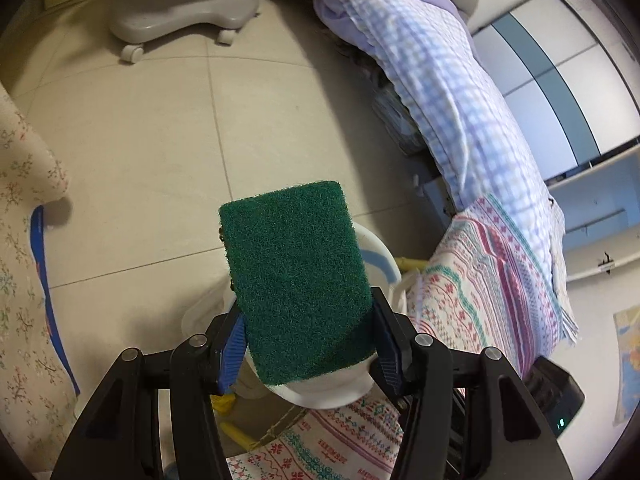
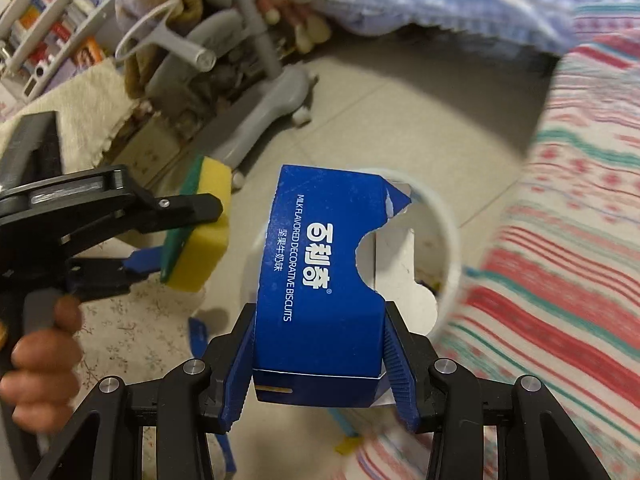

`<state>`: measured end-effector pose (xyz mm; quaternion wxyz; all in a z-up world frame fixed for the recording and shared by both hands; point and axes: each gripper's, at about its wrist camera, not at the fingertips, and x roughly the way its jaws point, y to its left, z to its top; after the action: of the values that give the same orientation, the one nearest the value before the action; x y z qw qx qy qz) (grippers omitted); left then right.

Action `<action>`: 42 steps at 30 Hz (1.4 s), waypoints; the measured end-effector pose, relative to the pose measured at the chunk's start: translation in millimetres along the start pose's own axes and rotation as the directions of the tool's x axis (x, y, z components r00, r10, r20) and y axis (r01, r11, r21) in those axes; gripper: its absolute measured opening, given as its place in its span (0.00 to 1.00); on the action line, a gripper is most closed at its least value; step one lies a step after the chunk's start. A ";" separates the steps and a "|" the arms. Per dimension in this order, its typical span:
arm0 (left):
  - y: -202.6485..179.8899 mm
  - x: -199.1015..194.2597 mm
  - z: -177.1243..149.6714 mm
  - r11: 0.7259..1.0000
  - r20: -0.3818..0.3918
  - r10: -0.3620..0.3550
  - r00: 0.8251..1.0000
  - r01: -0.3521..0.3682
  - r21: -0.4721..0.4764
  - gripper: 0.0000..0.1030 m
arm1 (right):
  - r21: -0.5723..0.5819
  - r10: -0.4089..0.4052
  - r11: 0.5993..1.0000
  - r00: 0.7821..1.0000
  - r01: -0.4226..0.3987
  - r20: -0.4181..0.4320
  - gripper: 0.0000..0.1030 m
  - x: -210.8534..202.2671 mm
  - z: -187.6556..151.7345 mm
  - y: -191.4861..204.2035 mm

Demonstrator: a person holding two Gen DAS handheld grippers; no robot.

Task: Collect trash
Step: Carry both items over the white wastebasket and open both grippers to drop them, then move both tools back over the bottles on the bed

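Tiled floor [image 1: 140, 160] mid-frame. Grey wheeled chair base [image 1: 184, 8] at 11 o'clock, checked purple blanket [image 1: 440, 80] at 2, striped patterned bedspread [image 1: 500, 280] at 4, floral cloth [image 1: 24, 240] at 9. Right wrist view: bookshelf [image 2: 52, 20] at 10, blurred.

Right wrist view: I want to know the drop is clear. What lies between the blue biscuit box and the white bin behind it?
Nothing: in the right wrist view the blue biscuit box, gripped by the right claw, overlaps the white bin rim directly.

Blue biscuit box [image 2: 320, 280]: "MILK FLAVORED DECORATIVE BISCUITS", Chinese characters.
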<state>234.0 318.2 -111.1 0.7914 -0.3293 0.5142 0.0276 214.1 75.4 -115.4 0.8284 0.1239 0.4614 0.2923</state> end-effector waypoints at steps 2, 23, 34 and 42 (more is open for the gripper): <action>0.0 2.9 0.4 1.000 -0.007 -0.003 1.000 0.003 0.001 0.57 | -0.013 -0.029 0.999 0.999 0.029 -0.022 0.50 20.6 9.9 4.2; -48.1 35.2 -12.3 0.977 -0.037 0.125 0.991 -0.117 0.177 0.79 | 0.136 -0.033 0.990 0.996 0.022 0.079 0.61 -34.4 -4.0 -44.3; -69.5 30.8 -24.8 0.970 -0.023 0.095 0.995 -0.087 0.226 0.85 | 0.086 -0.081 0.994 0.992 0.073 0.096 0.61 -113.6 -35.5 -51.3; -125.3 30.4 -61.9 0.932 -0.025 0.046 0.999 -0.034 0.361 0.85 | 0.180 -0.197 0.969 0.968 0.168 0.157 0.61 -187.6 -61.6 -91.8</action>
<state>246.9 177.3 -90.4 0.8290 -0.1683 0.5303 -0.0564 120.8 -114.2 -62.7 0.8759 0.1742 0.4194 0.1632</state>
